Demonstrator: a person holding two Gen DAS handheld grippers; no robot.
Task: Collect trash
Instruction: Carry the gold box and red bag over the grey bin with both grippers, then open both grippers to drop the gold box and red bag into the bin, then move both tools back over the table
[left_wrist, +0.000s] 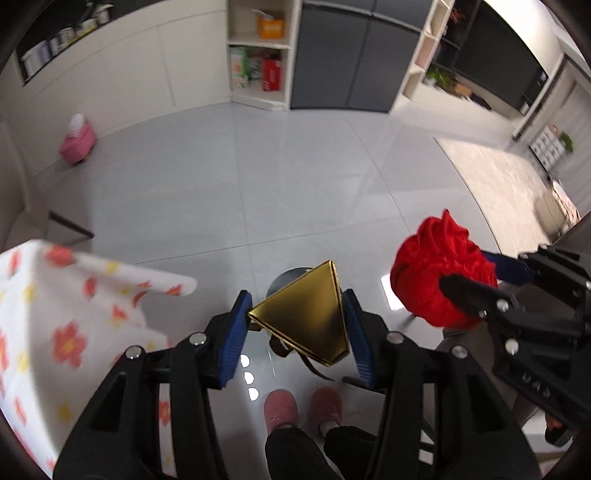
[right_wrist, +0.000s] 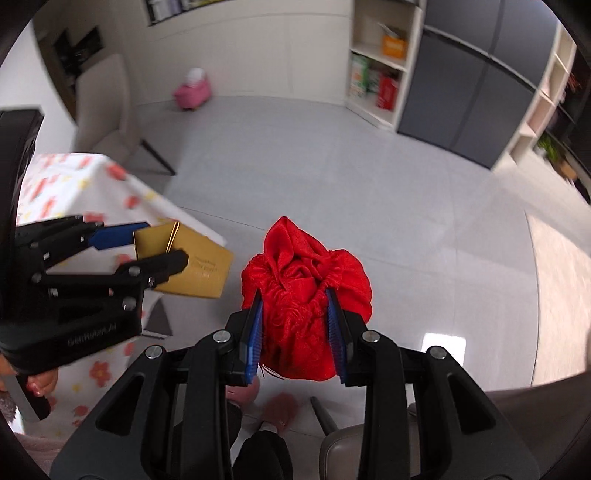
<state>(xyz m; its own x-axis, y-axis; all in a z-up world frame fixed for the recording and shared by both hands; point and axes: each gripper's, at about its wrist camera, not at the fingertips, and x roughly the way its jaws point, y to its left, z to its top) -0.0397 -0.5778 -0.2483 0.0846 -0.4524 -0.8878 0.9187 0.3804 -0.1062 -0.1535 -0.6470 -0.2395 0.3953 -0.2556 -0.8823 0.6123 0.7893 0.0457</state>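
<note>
My left gripper (left_wrist: 297, 325) is shut on a gold box (left_wrist: 308, 319), held in the air over the grey floor. The box also shows in the right wrist view (right_wrist: 195, 266), with the left gripper (right_wrist: 155, 243) around it. My right gripper (right_wrist: 295, 328) is shut on a red drawstring cloth pouch (right_wrist: 306, 299), also held in the air. In the left wrist view the pouch (left_wrist: 436, 280) and the right gripper (left_wrist: 476, 273) are to the right of the box. A dark round bin (left_wrist: 286, 282) shows on the floor just behind the gold box, mostly hidden.
A table with a flowered white cloth (left_wrist: 55, 314) is at the left, also in the right wrist view (right_wrist: 74, 184). A beige chair (right_wrist: 110, 110), a pink toy (left_wrist: 77, 142), shelves (left_wrist: 258, 51) and dark cabinets (left_wrist: 351, 62) stand behind. My pink slippers (left_wrist: 280, 410) are below.
</note>
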